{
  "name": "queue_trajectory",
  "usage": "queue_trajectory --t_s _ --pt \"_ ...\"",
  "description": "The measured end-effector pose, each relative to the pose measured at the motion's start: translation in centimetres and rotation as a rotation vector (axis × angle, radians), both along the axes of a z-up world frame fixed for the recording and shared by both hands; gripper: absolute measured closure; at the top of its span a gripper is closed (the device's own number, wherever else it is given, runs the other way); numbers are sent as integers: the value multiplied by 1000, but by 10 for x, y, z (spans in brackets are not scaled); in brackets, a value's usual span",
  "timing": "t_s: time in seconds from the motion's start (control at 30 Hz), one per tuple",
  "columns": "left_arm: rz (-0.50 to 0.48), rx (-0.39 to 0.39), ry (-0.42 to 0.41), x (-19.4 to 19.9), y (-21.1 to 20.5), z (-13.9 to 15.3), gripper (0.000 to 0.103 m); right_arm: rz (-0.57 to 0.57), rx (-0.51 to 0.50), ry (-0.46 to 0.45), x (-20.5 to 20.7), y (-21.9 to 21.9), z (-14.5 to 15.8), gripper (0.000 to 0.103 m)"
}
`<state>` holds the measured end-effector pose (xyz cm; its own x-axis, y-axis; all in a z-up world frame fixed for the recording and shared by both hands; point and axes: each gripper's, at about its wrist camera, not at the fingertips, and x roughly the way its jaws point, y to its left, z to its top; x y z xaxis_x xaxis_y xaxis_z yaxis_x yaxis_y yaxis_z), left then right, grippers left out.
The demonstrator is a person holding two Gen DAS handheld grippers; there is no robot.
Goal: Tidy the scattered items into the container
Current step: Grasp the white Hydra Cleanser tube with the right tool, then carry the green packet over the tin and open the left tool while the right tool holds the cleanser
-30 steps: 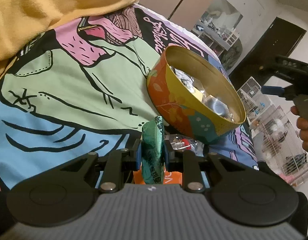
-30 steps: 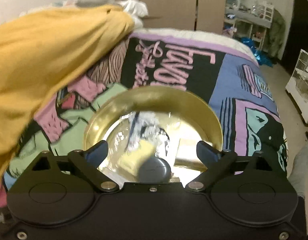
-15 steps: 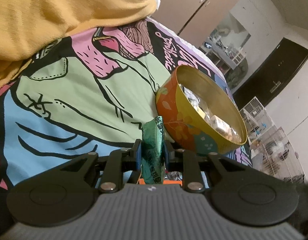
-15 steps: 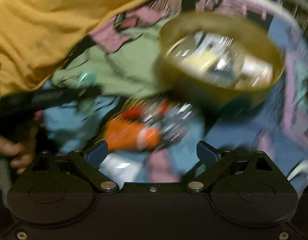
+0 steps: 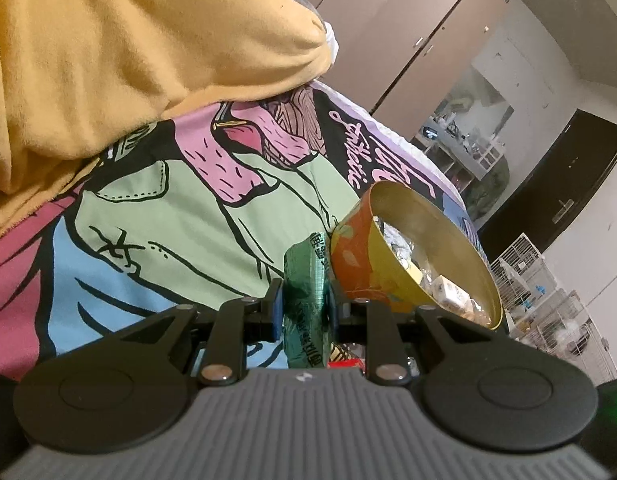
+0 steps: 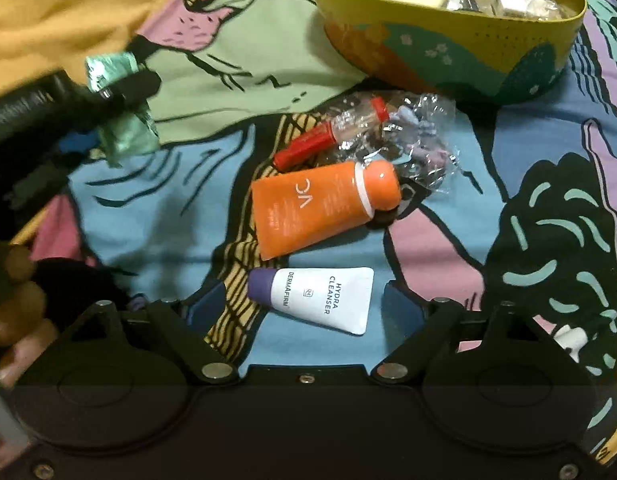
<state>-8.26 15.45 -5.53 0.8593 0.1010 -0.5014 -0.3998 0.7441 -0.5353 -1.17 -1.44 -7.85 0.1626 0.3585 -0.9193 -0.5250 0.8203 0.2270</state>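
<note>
Nearest the right gripper (image 6: pixel 304 312), its fingers (image 6: pixel 206 307) stand wide but are closing around the small white squeeze tube with a purple cap (image 6: pixel 314 300), which lies flat on the bedspread between them, not yet pinched; the gripper points steeply down, which suits a pick from above. Just beyond lies the orange plastic tube with a rounded orange cap (image 6: pixel 320 208), touching a slim red tube (image 6: pixel 308 146) and a crumpled clear plastic wrapper (image 6: pixel 412 140); these look like the scattered items left to clear

The left gripper (image 5: pixel 306 312) has its fingers narrowed tight on a green foil sachet (image 5: pixel 308 300), held on edge and upright, probably so it can be carried over the rim and let fall. The sachet is just short of the round tin container with an orange, yellow and teal printed wall (image 5: pixel 372 272), which already holds several small packets and sits beside the loose items

Everything rests on a bed under a cartoon-printed cover in green, pink and blue (image 5: pixel 196 216), with a mustard-yellow fleece blanket (image 5: pixel 120 52) heaped behind. Farther off are beige wardrobe doors (image 5: pixel 420 36), a cluttered shelf, a dark door and white wire cages (image 5: pixel 548 292)
</note>
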Motion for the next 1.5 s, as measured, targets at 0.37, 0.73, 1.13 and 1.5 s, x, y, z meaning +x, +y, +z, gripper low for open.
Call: queue_trajectory --t_s 0.37,0.73,1.13,1.5 --pt "2 -21 6 0 1 -4 78 32 -23 -103 -5 -7 4 32" --pt "-26 29 43 8 -10 -6 78 129 0 -244 30 -95 40 32" --pt "-74 163 134 19 -31 -3 78 56 34 -390 78 -155 49 32" --pt "-111 226 212 31 -50 6 78 -12 145 -354 91 -182 38 32"
